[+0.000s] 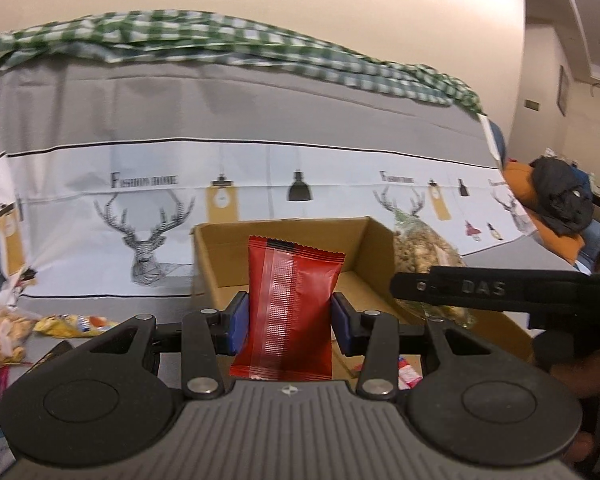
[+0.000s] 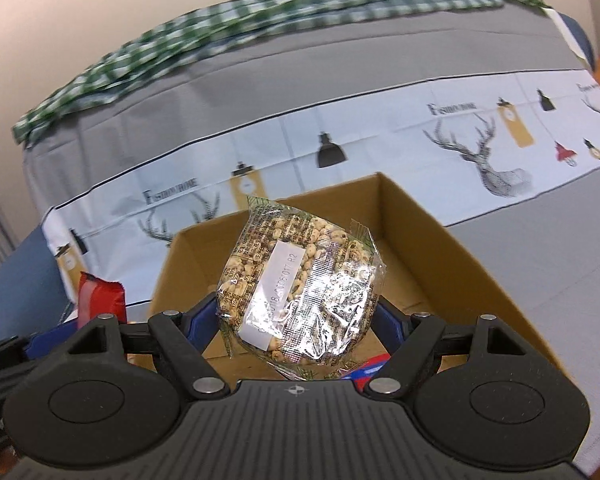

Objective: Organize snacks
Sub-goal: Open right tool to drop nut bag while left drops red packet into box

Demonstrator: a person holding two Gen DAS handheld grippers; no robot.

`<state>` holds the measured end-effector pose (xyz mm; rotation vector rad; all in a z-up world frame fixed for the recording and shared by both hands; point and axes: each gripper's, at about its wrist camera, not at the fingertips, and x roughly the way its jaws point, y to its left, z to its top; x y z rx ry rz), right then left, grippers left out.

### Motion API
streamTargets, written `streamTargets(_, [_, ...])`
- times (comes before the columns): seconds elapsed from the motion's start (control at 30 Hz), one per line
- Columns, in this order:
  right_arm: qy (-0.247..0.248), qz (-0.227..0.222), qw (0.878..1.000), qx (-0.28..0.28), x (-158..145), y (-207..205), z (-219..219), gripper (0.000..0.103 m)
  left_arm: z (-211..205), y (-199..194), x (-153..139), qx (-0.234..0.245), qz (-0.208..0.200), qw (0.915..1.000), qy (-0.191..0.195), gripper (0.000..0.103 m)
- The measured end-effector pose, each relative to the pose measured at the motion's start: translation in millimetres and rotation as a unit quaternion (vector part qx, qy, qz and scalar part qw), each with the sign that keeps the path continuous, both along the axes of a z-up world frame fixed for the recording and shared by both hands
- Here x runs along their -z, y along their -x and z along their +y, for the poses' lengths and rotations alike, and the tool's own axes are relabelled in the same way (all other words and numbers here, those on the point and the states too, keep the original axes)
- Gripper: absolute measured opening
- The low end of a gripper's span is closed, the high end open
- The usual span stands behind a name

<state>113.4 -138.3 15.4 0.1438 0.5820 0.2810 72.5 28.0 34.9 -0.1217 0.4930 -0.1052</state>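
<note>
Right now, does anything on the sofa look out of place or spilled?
Yes. Loose snack packets lie scattered on the seat, left of the cardboard box, not in it. The green checked cloth lies bunched along the sofa back. Nothing looks torn or spilled.

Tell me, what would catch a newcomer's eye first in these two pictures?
A bright red snack packet stands upright, pinched between the blue pads of the left gripper. The right gripper clasps a clear bag of puffed snacks, shiny with glare. Both hang in front of an open cardboard box, and behind it a cloth printed with deer heads and lamps drapes the backdrop.
</note>
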Motion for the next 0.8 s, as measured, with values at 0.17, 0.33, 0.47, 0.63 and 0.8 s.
streamTargets(0.17, [0.005,-0.007,1.0,0.02,0.5,-2.0,-8.3,0.08,-15.9,-1.2,2.2,0.025,-0.006,0.9997,-0.004,0.048])
streamTargets(0.33, [0.009,-0.011,0.999,0.033,0.8,-3.7,-13.5,0.08,-26.5,-2.3,4.0,0.043,-0.008,0.999,-0.008,0.048])
streamTargets(0.47, [0.011,-0.011,0.999,0.038,1.2,-3.7,-14.0,0.08,-29.7,-2.8,4.7,0.048,-0.01,0.9988,-0.009,0.048])
streamTargets(0.63, [0.012,-0.012,0.999,0.042,1.2,-4.3,-13.6,0.08,-29.3,-4.8,5.3,0.046,-0.009,0.9989,-0.006,0.048])
streamTargets(0.8, [0.011,-0.012,0.999,0.043,1.3,-4.8,-13.9,0.08,-29.4,-5.5,5.3,0.047,-0.008,0.9988,-0.006,0.048])
